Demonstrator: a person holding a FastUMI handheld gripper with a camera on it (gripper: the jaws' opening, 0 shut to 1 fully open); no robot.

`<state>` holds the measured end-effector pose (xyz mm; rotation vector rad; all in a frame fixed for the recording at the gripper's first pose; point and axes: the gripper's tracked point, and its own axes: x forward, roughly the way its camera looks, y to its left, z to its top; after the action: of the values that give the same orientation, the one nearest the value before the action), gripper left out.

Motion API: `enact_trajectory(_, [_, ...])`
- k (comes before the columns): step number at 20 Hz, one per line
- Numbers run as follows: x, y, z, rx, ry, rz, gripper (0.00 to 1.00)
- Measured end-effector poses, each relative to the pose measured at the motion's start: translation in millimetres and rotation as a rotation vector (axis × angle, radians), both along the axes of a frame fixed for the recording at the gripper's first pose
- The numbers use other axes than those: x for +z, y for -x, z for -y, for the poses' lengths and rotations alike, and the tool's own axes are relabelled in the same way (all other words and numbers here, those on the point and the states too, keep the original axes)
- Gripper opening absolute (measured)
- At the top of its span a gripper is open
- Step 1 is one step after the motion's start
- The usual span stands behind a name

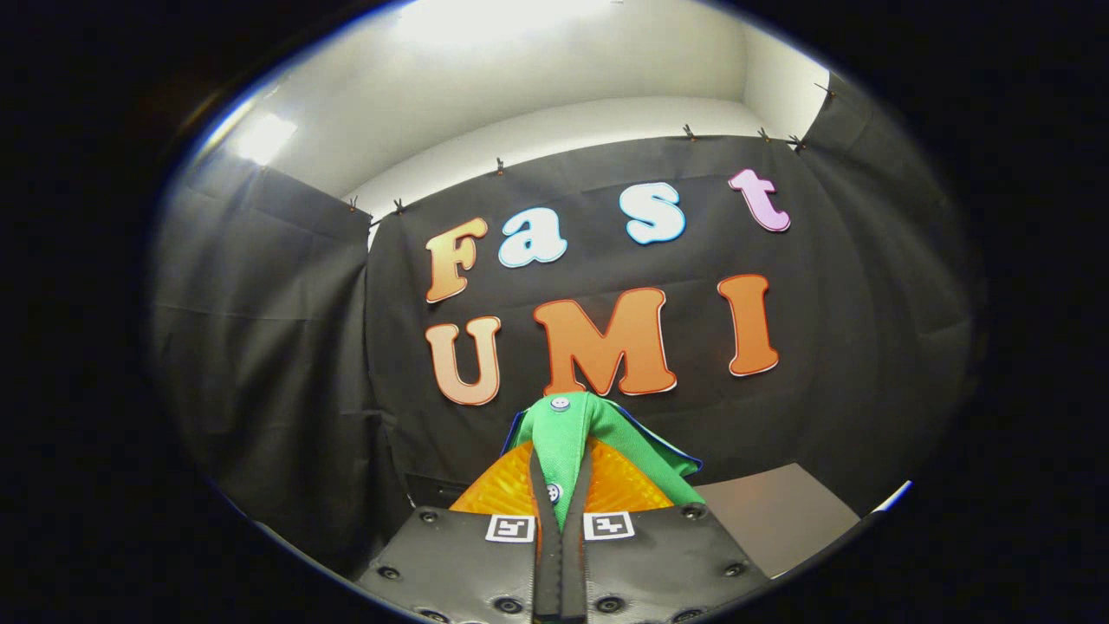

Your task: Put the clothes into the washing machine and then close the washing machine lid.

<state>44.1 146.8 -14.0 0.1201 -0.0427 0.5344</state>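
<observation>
A green garment (pixel 579 438) with white buttons and a blue edge is pinched between my two fingers and drapes over their tips. My gripper (pixel 563 464) is shut on this cloth and holds it up in the air, in front of the black cloth wall. Both fingers press together with the fabric squeezed between them. Part of the garment hangs down to the right of the fingers.
A grey-brown flat surface (pixel 767 516) lies below and to the right of the fingers. Black cloth walls (pixel 260 347) close in the space on the left, ahead and on the right. A white ceiling with bright lights shows above them.
</observation>
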Motion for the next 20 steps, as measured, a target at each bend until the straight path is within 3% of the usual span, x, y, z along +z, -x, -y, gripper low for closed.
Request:
enact_trajectory(11, [-41,-8,-226,0.048,-0.018,-0.056,0.07])
enact_trajectory(14, [-91,-32,-274,0.019,-0.017,-0.127,0.07])
enact_trajectory(20, [-210,-67,-319,-0.066,0.060,-0.230,0.07])
